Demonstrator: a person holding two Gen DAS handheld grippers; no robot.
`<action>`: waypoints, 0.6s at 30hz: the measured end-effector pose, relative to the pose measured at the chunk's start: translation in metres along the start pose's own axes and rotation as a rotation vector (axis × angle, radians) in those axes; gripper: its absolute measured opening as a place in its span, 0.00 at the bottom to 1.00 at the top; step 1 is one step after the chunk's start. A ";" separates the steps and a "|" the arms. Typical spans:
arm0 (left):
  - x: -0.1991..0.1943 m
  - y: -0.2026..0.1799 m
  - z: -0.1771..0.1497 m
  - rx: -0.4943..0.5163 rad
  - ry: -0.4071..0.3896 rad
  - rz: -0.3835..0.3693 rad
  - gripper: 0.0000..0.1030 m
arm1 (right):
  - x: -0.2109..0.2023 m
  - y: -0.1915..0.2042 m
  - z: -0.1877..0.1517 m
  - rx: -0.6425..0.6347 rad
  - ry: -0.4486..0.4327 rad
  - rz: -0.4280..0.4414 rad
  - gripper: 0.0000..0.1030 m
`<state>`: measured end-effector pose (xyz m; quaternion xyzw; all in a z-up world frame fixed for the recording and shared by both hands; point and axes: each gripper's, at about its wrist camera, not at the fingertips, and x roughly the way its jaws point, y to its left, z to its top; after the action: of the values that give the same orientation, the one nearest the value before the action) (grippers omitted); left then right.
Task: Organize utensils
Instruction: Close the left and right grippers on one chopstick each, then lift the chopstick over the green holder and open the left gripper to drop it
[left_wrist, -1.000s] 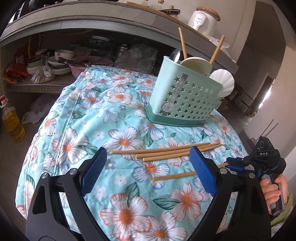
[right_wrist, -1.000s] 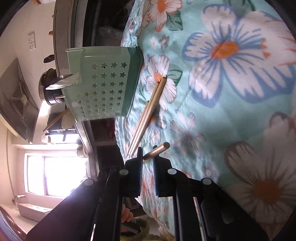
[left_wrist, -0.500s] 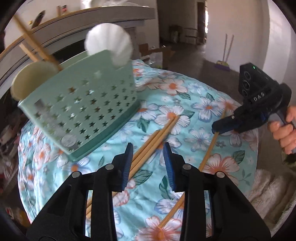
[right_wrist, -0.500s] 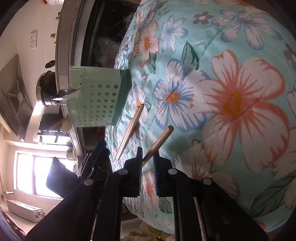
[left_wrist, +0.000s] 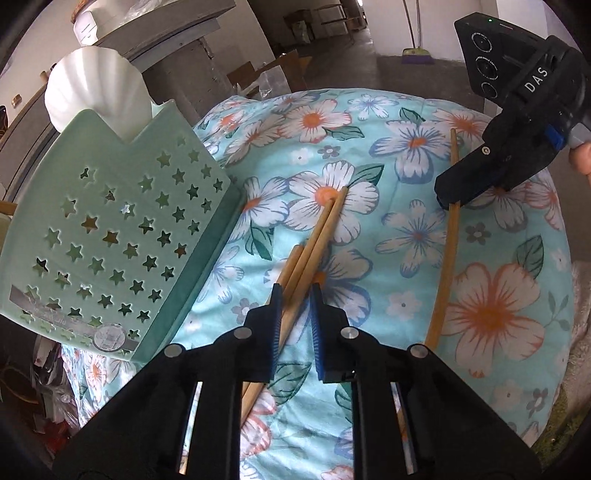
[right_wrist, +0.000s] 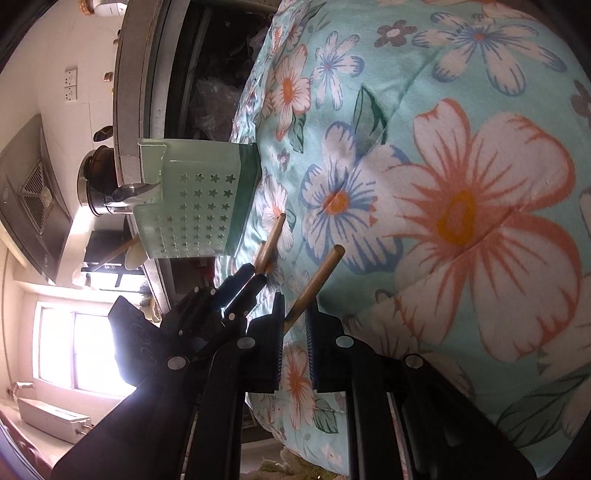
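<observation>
A mint green utensil holder (left_wrist: 107, 243) with star holes stands on the floral cloth (left_wrist: 406, 240); a white shell-shaped scoop (left_wrist: 98, 92) sticks out of it. Three wooden chopsticks (left_wrist: 317, 240) lie bundled beside it. My left gripper (left_wrist: 295, 299) is closed down around this bundle. A single chopstick (left_wrist: 448, 258) lies to the right. My right gripper (right_wrist: 295, 314) is shut on that chopstick (right_wrist: 317, 280); it also shows in the left wrist view (left_wrist: 448, 201). The holder (right_wrist: 199, 199) and the left gripper (right_wrist: 243, 284) show in the right wrist view.
A grey counter (left_wrist: 166, 44) with a white appliance runs behind the table. A metal spoon (right_wrist: 133, 190) sits in the holder. Bags and clutter (left_wrist: 48, 398) lie under the table's left side. A broom (left_wrist: 415, 55) stands on the floor beyond.
My left gripper has swung round over the three chopsticks and narrowed from wide open to closed on them. My right gripper has kept hold of the single chopstick.
</observation>
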<state>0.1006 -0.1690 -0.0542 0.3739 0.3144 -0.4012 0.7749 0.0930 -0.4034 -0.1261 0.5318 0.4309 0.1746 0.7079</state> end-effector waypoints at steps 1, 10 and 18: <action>0.002 -0.001 0.001 0.009 0.000 0.007 0.09 | 0.000 0.000 0.000 0.001 -0.002 0.001 0.11; -0.012 0.000 -0.003 0.001 0.014 -0.016 0.04 | -0.001 0.000 -0.001 -0.001 -0.010 0.001 0.11; -0.015 0.017 -0.010 -0.118 0.067 -0.146 0.05 | 0.000 0.001 -0.001 0.000 -0.012 0.001 0.11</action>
<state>0.1060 -0.1480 -0.0418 0.3170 0.3896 -0.4245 0.7533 0.0928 -0.4022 -0.1254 0.5329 0.4263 0.1719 0.7104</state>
